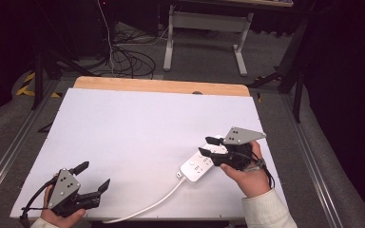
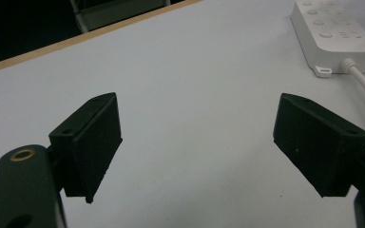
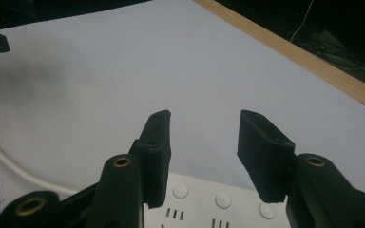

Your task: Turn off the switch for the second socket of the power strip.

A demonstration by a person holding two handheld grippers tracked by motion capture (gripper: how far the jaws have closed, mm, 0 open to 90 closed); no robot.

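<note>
Right gripper [image 1: 209,146] jaws apart, hovering over power strip's [image 1: 197,167] far end, nothing gripped yet. Left gripper [image 1: 94,176] jaws wide apart, well left of strip. My read: grasp pending.

No text, brand or number can be read anywhere, not even on the white power strip [image 1: 197,166].

The high view looks forward and down from above the table's near edge, taking in the whole white table [image 1: 138,128] and the floor beyond. The left gripper view sits low by the near left corner, facing across toward the power strip [image 2: 335,33]. The right gripper view hangs close over that strip [image 3: 218,209], facing the far wooden edge; all 3 views share it.
</note>
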